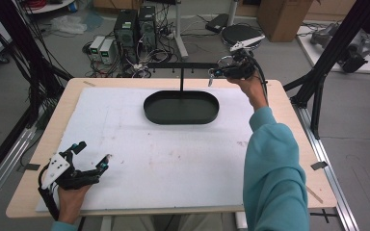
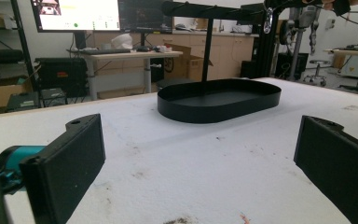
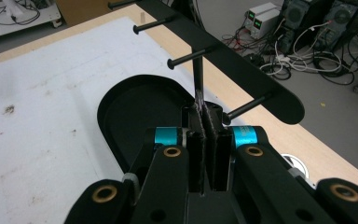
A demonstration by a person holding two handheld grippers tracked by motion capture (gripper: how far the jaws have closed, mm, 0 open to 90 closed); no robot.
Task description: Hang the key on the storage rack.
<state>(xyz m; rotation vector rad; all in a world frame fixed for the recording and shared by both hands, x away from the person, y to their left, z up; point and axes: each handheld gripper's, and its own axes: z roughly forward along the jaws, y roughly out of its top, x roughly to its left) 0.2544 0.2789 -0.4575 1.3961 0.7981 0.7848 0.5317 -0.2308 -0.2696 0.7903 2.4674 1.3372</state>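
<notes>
Left tongs (image 1: pixel 94 151) sit wide open on the bench (image 1: pixel 289 144), well in front of the black stand (image 1: pixel 183 65) and holding nothing. Right tongs (image 1: pixel 215 73) are squeezed tight at the stand's right end. A small shiny ring (image 2: pixel 268 21) dangles there, just under the bar, and I can't tell if it's pinched. The hanging step looks under way. Next, slide the ring gently over the end peg (image 3: pixel 247 106), then let go.

This is a lab. Computer towers (image 1: pixel 136 26) and tangled cables (image 1: pixel 147 60) sit on the floor. A monitor (image 2: pixel 77 14) glows behind workbenches (image 2: pixel 121 58).
</notes>
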